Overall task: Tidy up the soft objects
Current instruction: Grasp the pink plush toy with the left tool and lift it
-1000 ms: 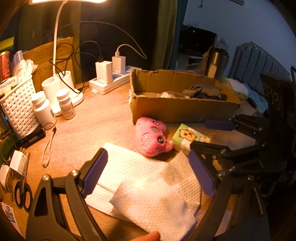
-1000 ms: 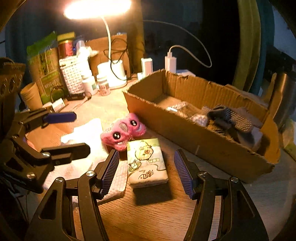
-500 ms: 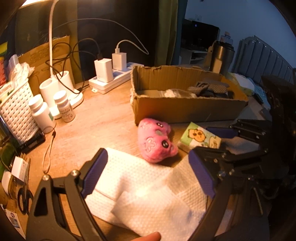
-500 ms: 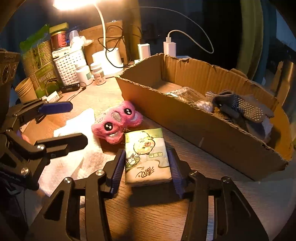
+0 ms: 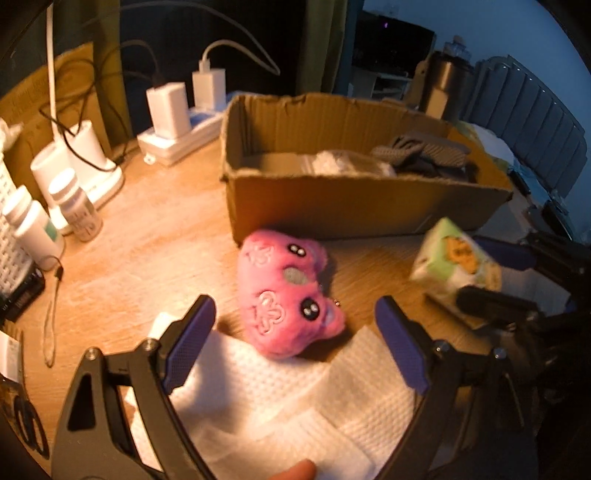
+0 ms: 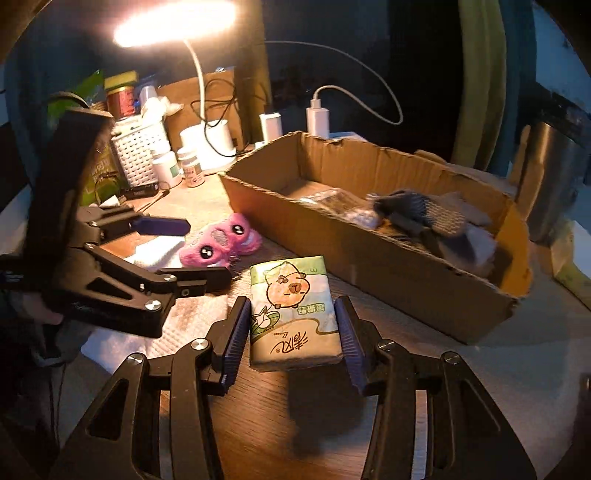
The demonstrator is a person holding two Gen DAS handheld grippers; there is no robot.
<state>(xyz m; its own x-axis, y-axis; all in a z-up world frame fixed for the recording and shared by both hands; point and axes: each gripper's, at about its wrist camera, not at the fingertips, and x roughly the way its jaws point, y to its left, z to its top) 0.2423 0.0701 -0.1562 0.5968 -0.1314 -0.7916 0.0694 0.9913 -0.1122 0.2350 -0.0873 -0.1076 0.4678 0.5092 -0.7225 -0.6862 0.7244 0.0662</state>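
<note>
My right gripper (image 6: 291, 332) is shut on a green tissue pack (image 6: 293, 317) and holds it just above the wooden table. The pack also shows in the left wrist view (image 5: 456, 258), tilted and off the table. My left gripper (image 5: 295, 332) is open, its jaws either side of a pink plush toy (image 5: 284, 295) that lies on the table at the edge of white paper towels (image 5: 280, 398). The toy also shows in the right wrist view (image 6: 221, 245). A cardboard box (image 6: 369, 254) behind holds grey gloves (image 6: 424, 214) and a plastic bag.
A desk lamp (image 6: 173, 22), a power strip with chargers (image 5: 177, 122), pill bottles (image 5: 74, 210) and a white basket (image 6: 136, 151) crowd the far left. A steel tumbler (image 6: 554, 177) stands right of the box. Scissors (image 5: 29, 428) lie at the left edge.
My right gripper closed on the tissue pack and lifted it off the table. My left gripper moved forward over the towels until the pink toy sits between its jaws.
</note>
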